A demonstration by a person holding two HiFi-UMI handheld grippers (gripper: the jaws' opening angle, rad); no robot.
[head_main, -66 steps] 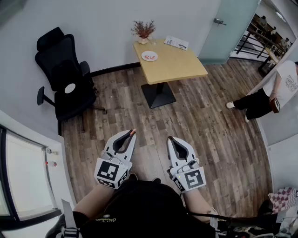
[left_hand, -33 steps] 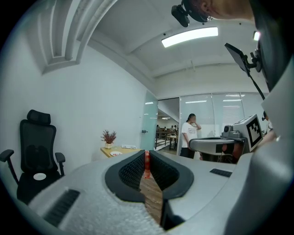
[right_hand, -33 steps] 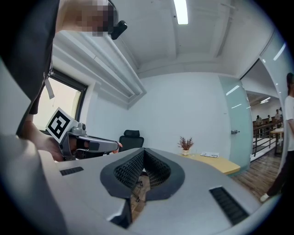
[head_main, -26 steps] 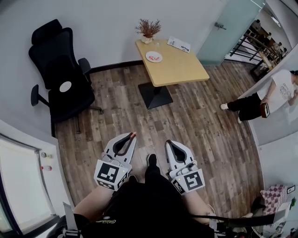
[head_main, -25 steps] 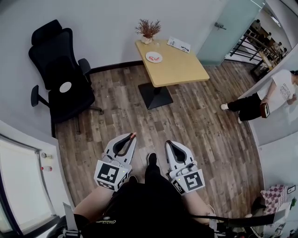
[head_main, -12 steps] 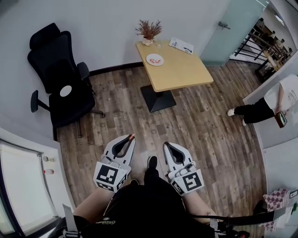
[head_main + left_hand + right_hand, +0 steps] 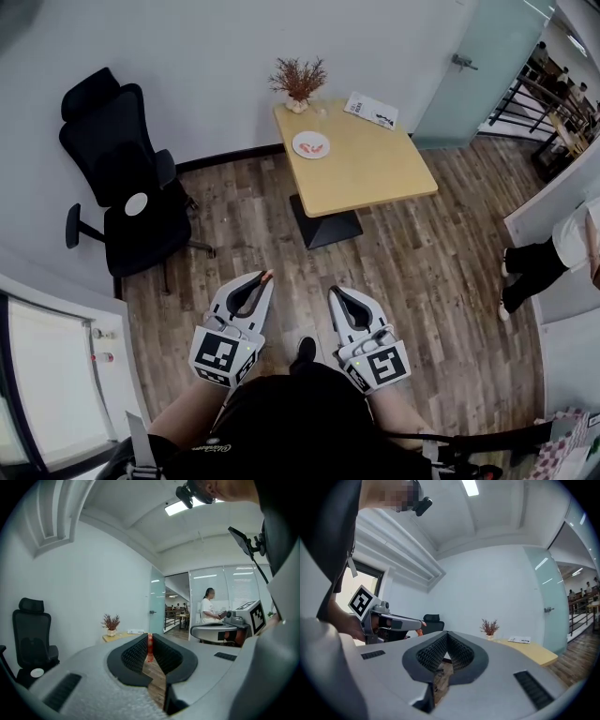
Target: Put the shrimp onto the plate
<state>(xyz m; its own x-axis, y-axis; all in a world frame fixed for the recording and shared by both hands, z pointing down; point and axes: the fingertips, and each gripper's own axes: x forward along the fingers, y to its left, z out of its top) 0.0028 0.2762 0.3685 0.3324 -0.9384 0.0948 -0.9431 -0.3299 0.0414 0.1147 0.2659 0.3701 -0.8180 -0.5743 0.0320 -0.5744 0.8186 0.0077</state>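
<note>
Pinching a slim orange-red shrimp at their very tips, the jaws of the left gripper stand almost together, their ribbed black pads pressed on it from both sides. The shrimp sits upright between the pads, out over the floor of grey-brown wood-grain planks and well apart from the table. The right gripper is level beside the left one, its jaws closed tip to tip with nothing between them. Both grippers have smooth white shells with matt black insets, and each carries a cube printed with black-and-white square markers.

The table has a pale, square wooden top on a dark pedestal base. Near its far corner rests a round white plate with a few pink-orange bits on it, beside a dried reddish plant in a small pot. A white leaflet lies at the far edge; its print is too small to read. A black office chair stands to the left.
</note>
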